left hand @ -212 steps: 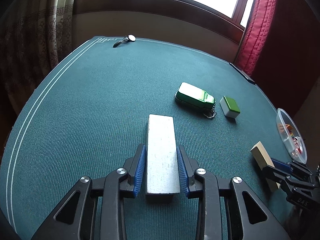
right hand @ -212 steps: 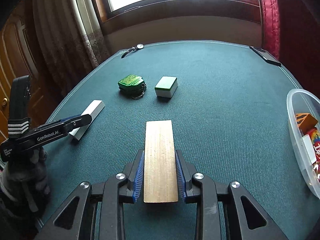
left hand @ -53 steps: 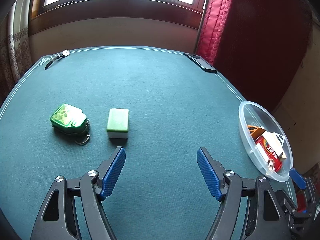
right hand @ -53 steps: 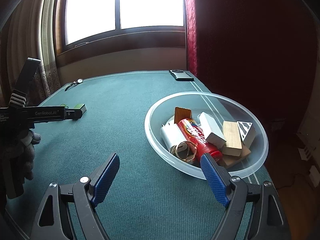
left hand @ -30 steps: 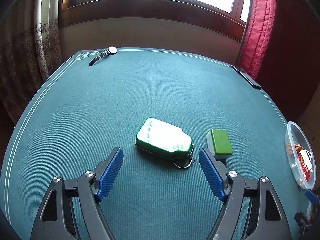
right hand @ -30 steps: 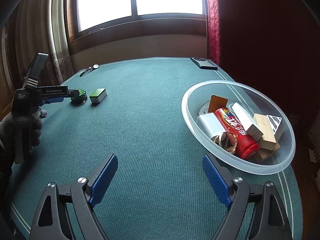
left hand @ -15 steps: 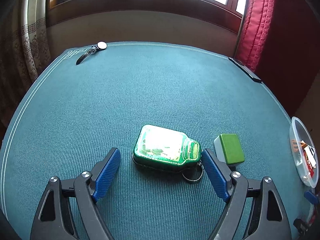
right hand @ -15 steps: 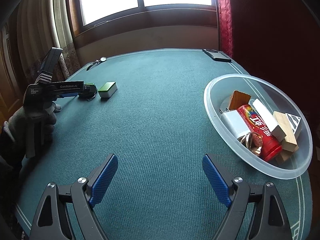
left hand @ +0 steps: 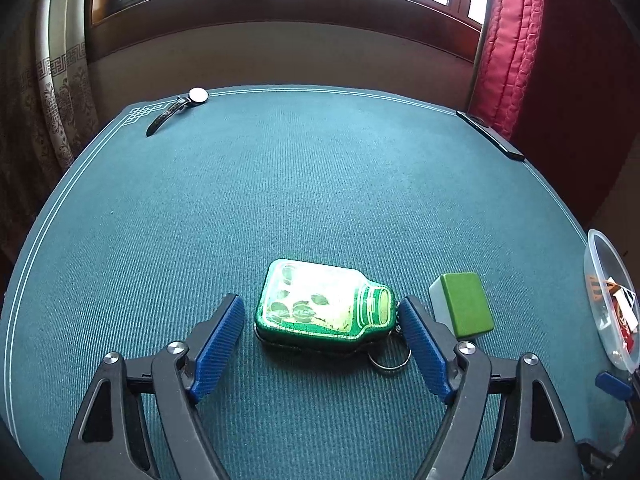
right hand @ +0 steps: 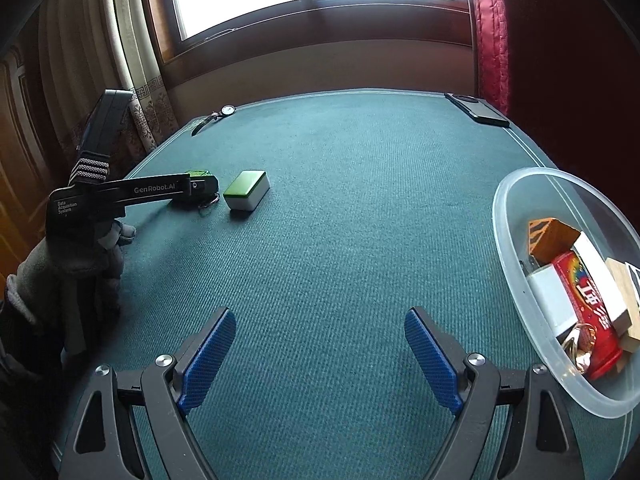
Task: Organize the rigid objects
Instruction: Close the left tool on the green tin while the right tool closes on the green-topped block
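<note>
A green jar-shaped tin [left hand: 324, 304] with a key ring lies flat on the green felt table [left hand: 320, 184]. My left gripper [left hand: 320, 302] straddles it and its jaws are closing. The right pad is almost at the tin's cap end, and a gap shows at the left pad. Just right of that gripper sits a green-topped white block [left hand: 464, 304], which the right wrist view shows further off [right hand: 246, 190]. My right gripper [right hand: 320, 314] is open and empty over bare felt. Right of it stands a clear plastic bowl [right hand: 504, 216] holding several blocks and packets.
A wristwatch [left hand: 192, 98] lies at the table's far left corner. A dark phone [right hand: 478, 112] lies at the far right edge. A gloved hand [right hand: 80, 248] holds the left gripper at the table's left side. Curtains hang behind the table.
The left gripper's jaws have narrowed around the green tin, which now sits nearer between them. The right gripper has swung left, so the bowl has slid toward the right edge of its view.
</note>
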